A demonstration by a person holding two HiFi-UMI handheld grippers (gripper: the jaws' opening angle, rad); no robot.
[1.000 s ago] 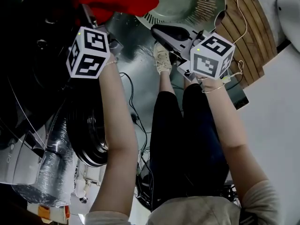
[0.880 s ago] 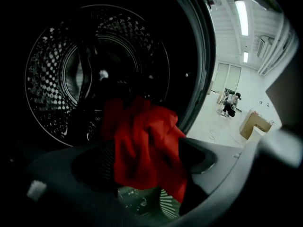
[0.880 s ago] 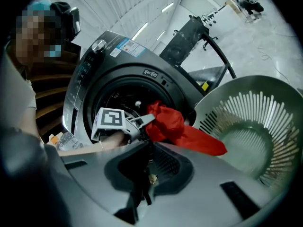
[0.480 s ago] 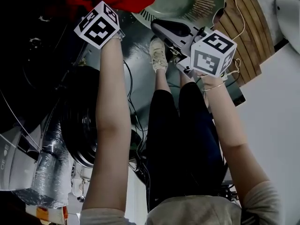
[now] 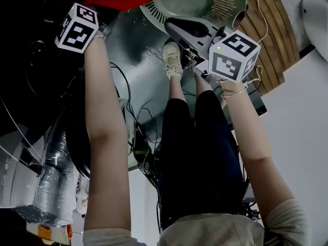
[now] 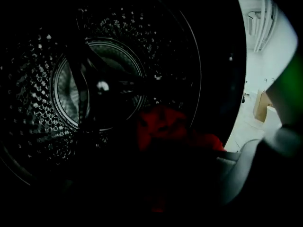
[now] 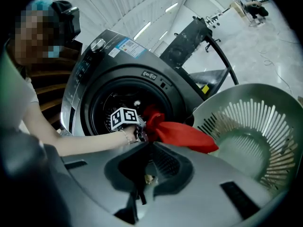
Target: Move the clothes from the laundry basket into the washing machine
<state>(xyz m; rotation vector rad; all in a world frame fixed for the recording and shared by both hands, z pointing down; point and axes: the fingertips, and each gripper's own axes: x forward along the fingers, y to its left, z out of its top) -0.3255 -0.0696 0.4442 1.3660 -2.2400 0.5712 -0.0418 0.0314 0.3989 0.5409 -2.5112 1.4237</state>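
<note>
A red cloth (image 7: 182, 134) hangs out of the washing machine's (image 7: 97, 74) round door, its tail reaching the rim of the pale green laundry basket (image 7: 251, 126). My left gripper (image 7: 140, 132) is at the door with its marker cube (image 5: 77, 27) just outside. Its jaws have just been closing, and the cloth's inner end is between them. In the left gripper view the dark drum (image 6: 94, 84) fills the picture, with red cloth (image 6: 161, 126) bunched in front. My right gripper (image 5: 180, 32) hovers beside the basket, shut and holding nothing.
The basket (image 5: 197, 4) looks empty inside. Cables (image 5: 136, 122) trail on the floor by the person's legs and shoe (image 5: 172, 60). A ribbed silver hose (image 5: 54, 183) and other gear lie at the left. A wooden slatted panel (image 5: 266, 29) stands right of the basket.
The left gripper has moved up and left toward the dark drum opening, still beside the red cloth. The right gripper has kept its place.
</note>
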